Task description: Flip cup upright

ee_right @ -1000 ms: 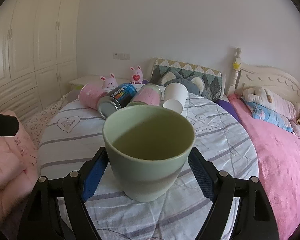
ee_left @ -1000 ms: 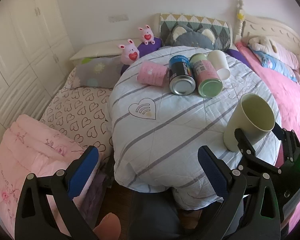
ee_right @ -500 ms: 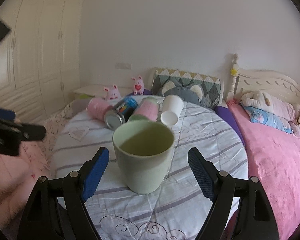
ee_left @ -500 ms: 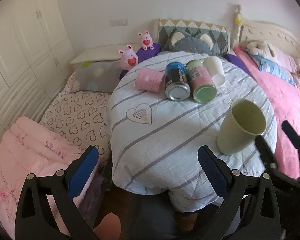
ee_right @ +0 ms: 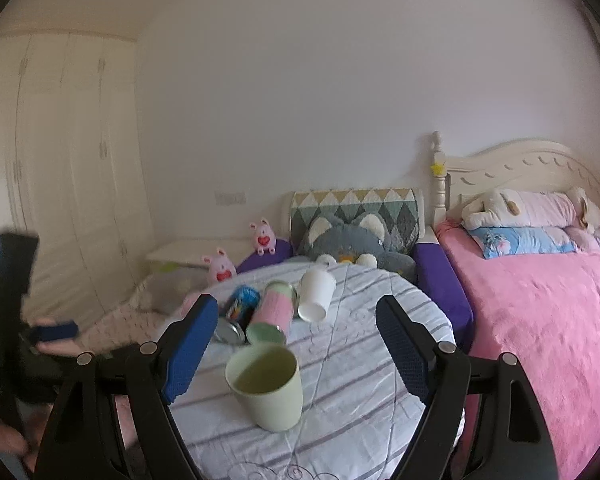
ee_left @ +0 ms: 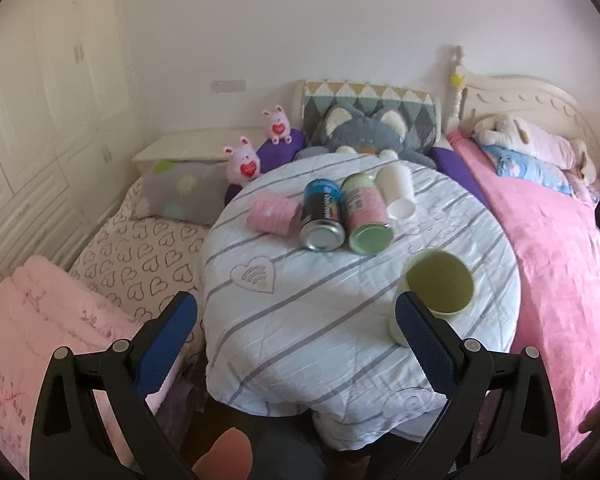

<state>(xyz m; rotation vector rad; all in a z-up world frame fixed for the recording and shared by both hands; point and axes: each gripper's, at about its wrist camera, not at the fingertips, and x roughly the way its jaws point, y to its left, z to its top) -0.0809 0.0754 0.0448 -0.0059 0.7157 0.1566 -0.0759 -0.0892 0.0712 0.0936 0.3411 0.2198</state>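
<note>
A pale green cup (ee_left: 436,292) stands upright, mouth up, on the round table with a striped white cloth (ee_left: 300,320), near its right front. It also shows in the right wrist view (ee_right: 266,386). My right gripper (ee_right: 298,352) is open and empty, raised above and behind the cup, apart from it. My left gripper (ee_left: 296,344) is open and empty, held off the table's front edge.
Further back on the table lie a pink cup (ee_left: 274,214), a dark can (ee_left: 322,220), a pink-and-green can (ee_left: 368,214) and a white paper cup (ee_left: 398,192), all on their sides. A pink bed (ee_left: 548,248) is to the right, folded bedding (ee_left: 40,332) to the left.
My right gripper has let go of the green cup and drawn back and up. The cup stays upright on the cloth. My left gripper has pulled back slightly.
</note>
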